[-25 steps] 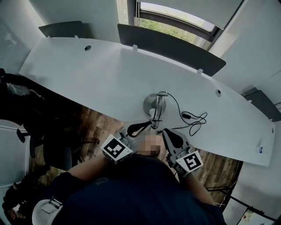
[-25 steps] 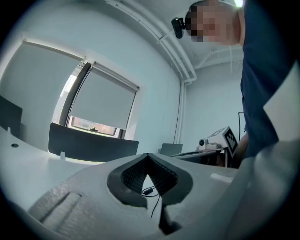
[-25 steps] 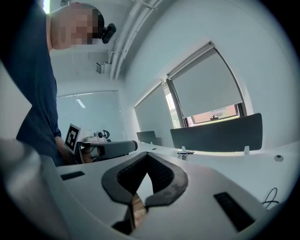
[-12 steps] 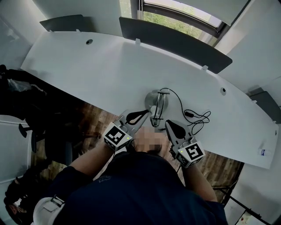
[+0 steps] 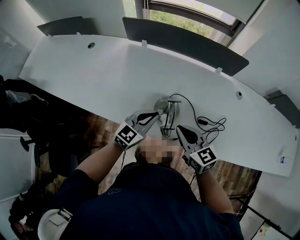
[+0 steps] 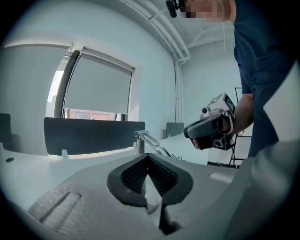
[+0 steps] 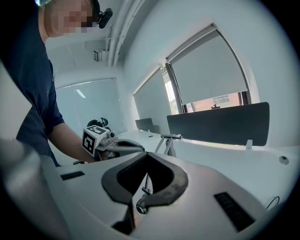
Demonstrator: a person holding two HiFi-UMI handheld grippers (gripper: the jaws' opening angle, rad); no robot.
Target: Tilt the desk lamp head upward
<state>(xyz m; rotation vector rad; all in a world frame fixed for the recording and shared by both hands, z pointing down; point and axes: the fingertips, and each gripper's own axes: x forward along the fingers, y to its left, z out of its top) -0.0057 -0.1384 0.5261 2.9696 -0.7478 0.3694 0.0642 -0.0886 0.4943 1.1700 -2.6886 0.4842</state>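
Observation:
A silver desk lamp (image 5: 167,115) stands near the front edge of the white desk (image 5: 93,79), its round base (image 5: 161,106) behind and its head towards me. My left gripper (image 5: 158,115) is shut and empty, its tip just left of the lamp's arm. My right gripper (image 5: 178,128) is shut and empty too, just right of the lamp's head. The left gripper view has the lamp (image 6: 149,140) past the shut left gripper (image 6: 148,157) and the right gripper (image 6: 210,130) beside it. In the right gripper view the lamp (image 7: 169,138) stands ahead of the right gripper (image 7: 146,158), with the left gripper (image 7: 115,143) to its left.
A black cable (image 5: 207,124) lies coiled on the desk right of the lamp. Dark divider panels (image 5: 185,43) line the desk's far edge under a window (image 5: 187,14). Dark furniture (image 5: 28,112) stands on the wooden floor at the left.
My left gripper has moved forward and to the right, up beside the lamp's arm. The right gripper has crept a little closer to the lamp. Both stay shut.

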